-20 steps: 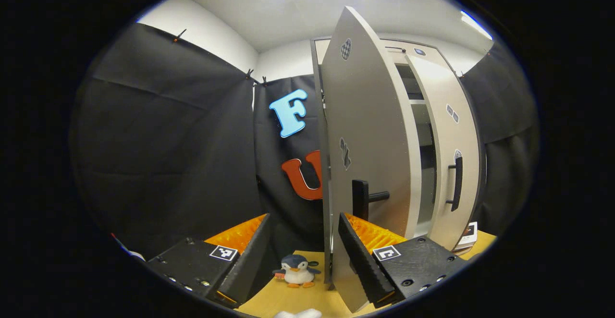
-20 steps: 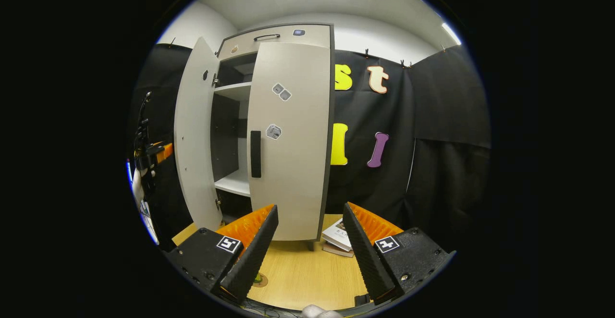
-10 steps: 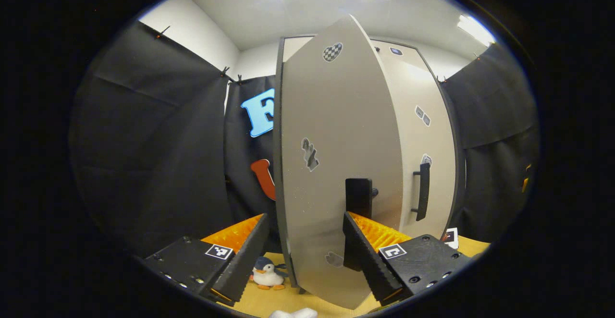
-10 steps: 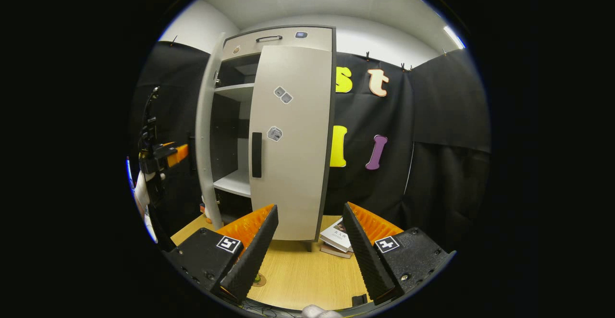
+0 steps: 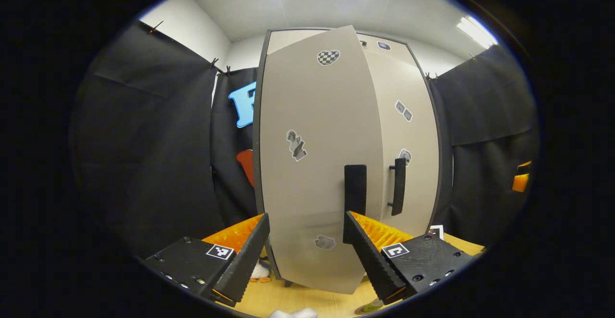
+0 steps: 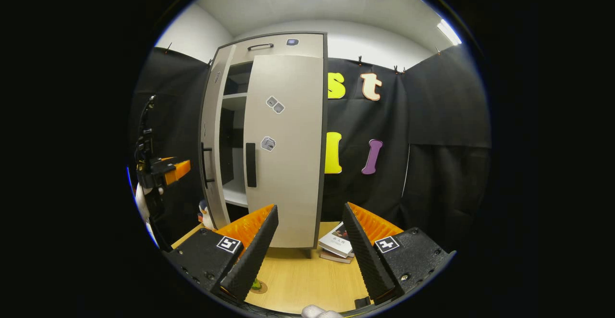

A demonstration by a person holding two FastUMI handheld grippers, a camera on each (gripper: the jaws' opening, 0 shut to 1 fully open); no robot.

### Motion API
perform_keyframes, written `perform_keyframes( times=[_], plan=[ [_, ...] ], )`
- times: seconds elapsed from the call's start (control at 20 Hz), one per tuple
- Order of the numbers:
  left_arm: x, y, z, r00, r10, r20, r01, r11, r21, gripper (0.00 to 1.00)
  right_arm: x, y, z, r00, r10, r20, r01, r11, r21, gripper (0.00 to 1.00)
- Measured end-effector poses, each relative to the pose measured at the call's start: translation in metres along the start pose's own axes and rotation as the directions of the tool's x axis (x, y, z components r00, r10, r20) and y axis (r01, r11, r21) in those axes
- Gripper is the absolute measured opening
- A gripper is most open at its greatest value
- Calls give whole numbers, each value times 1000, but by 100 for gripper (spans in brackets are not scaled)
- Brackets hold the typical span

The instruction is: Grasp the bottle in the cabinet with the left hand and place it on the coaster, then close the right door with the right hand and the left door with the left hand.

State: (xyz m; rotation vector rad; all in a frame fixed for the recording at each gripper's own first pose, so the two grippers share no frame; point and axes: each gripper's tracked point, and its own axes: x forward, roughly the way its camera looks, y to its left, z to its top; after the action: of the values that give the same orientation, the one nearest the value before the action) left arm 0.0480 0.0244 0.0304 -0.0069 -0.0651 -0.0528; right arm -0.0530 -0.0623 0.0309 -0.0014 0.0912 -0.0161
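Note:
The cabinet's left door (image 5: 312, 164) faces me close up in the left gripper view, its dark handle (image 5: 355, 188) just above my right finger. My left gripper (image 5: 305, 255) is open and holds nothing, with the door's lower face straight ahead between its fingers. In the right gripper view that left door (image 6: 211, 145) stands a little ajar, with a narrow gap onto the shelves (image 6: 235, 190). The right door (image 6: 283, 150) lies flat against the cabinet. My right gripper (image 6: 307, 255) is open and empty, back from the cabinet. A brown coaster (image 6: 258, 287) with something green on it peeks from behind my finger.
A penguin toy (image 6: 204, 212) stands on the wooden table (image 6: 302, 275) by the cabinet's left foot. Books (image 6: 336, 246) lie at the cabinet's right foot. The left gripper (image 6: 166, 171) and the hand holding it show at the far left. Black cloth walls close in on both sides.
The left door has swung from wide open to nearly shut, with my left gripper following it inward. The right gripper has barely moved.

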Motion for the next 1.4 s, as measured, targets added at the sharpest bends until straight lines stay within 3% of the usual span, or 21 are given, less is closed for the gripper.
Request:
perform_keyframes(
  times=[0.55,0.75,1.05,1.4],
  plan=[
    [-64,-12,-31,997,8,-72,-5,1000,31,96,15,28,4,998,21,60,-22,999,23,83],
    [-88,-9,-55,992,45,-115,-37,997,64,96,13,36,-9,998,22,52,-23,1000,5,83],
    [-87,-21,-54,993,43,-106,-42,999,6,96,11,42,-23,999,36,18,-37,999,14,83],
    [-83,-28,-45,995,36,-90,-35,999,17,96,8,34,-29,1000,16,14,-16,1000,8,83]
  ],
)
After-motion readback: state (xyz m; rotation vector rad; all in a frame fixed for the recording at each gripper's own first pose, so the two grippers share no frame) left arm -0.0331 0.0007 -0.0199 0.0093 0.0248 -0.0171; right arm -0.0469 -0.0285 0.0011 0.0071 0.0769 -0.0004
